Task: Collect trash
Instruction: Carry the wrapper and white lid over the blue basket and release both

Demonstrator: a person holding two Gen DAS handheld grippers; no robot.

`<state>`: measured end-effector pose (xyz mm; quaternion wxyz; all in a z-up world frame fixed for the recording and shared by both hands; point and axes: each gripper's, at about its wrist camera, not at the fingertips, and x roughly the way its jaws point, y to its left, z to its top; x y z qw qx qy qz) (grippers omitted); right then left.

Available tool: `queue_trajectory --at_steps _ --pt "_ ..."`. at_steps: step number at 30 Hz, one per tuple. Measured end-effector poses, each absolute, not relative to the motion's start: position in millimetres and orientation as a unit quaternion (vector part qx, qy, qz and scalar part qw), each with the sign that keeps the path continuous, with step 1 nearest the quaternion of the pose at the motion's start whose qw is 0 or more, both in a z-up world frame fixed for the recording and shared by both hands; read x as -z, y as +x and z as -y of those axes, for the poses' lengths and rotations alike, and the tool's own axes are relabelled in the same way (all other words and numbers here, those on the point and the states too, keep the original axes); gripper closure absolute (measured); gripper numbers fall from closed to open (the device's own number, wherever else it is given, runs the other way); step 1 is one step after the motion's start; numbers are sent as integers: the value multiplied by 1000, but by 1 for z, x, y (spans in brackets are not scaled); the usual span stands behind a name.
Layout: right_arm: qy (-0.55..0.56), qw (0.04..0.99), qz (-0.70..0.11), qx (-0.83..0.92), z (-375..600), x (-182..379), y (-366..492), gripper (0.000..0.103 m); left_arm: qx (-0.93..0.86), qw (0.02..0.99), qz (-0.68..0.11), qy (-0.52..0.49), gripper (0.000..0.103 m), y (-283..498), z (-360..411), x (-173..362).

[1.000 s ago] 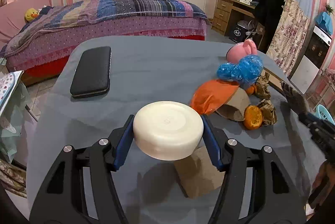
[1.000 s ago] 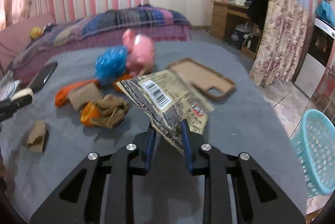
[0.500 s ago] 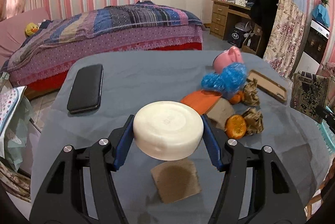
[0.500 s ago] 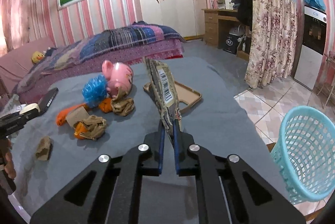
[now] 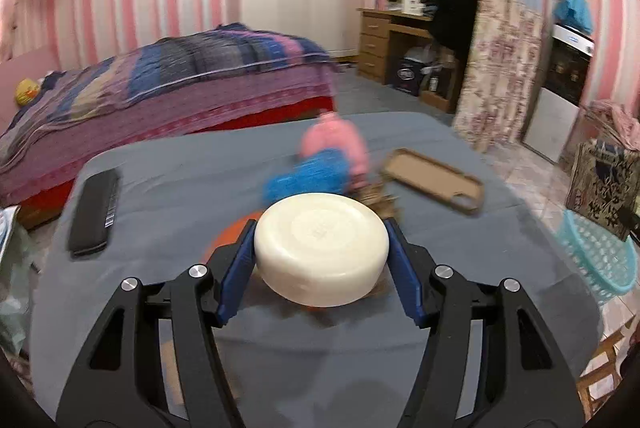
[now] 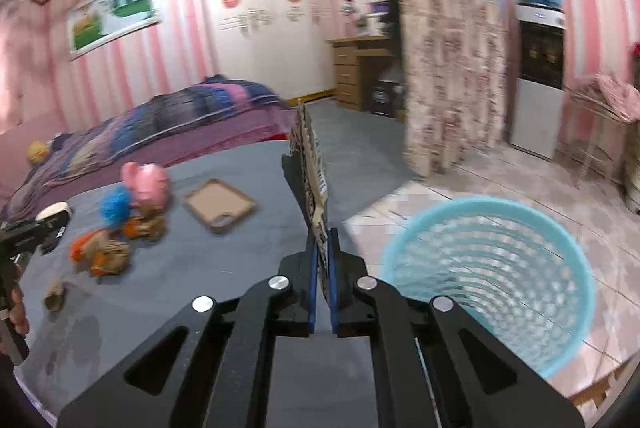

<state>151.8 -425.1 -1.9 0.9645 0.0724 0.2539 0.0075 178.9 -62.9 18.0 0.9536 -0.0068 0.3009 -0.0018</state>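
My left gripper [image 5: 322, 260] is shut on a cream round container [image 5: 322, 252] and holds it above the grey table [image 5: 168, 188]. My right gripper [image 6: 320, 260] is shut on a flat printed snack wrapper [image 6: 310, 164], held edge-on and upright at the table's right edge. A turquoise mesh basket [image 6: 488, 276] stands on the floor just right of the right gripper; it also shows in the left wrist view [image 5: 600, 252]. Orange peel, crumpled brown paper [image 6: 108, 252] and a blue ball [image 6: 116, 206] lie on the table.
A pink pig toy [image 6: 150, 182], a brown phone case [image 6: 220, 204] and a black phone [image 5: 96, 212] lie on the table. A cardboard scrap [image 6: 54, 294] lies near the left edge. A bed stands behind, and a curtain and cabinet to the right.
The right gripper has carried the wrapper right, toward the table edge, and the basket is now close below-right. The left gripper has swung right with the cream container still held.
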Motion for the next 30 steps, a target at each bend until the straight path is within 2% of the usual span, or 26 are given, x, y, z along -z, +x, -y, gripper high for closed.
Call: queue_trajectory --at_steps 7,19,30 --pt "92 956 -274 58 495 16 152 98 67 959 -276 12 42 195 156 -26" --pt "109 945 -285 121 557 28 140 98 198 944 -262 21 42 204 322 0" --pt "147 937 -280 146 600 35 131 98 253 922 -291 28 42 220 412 26"
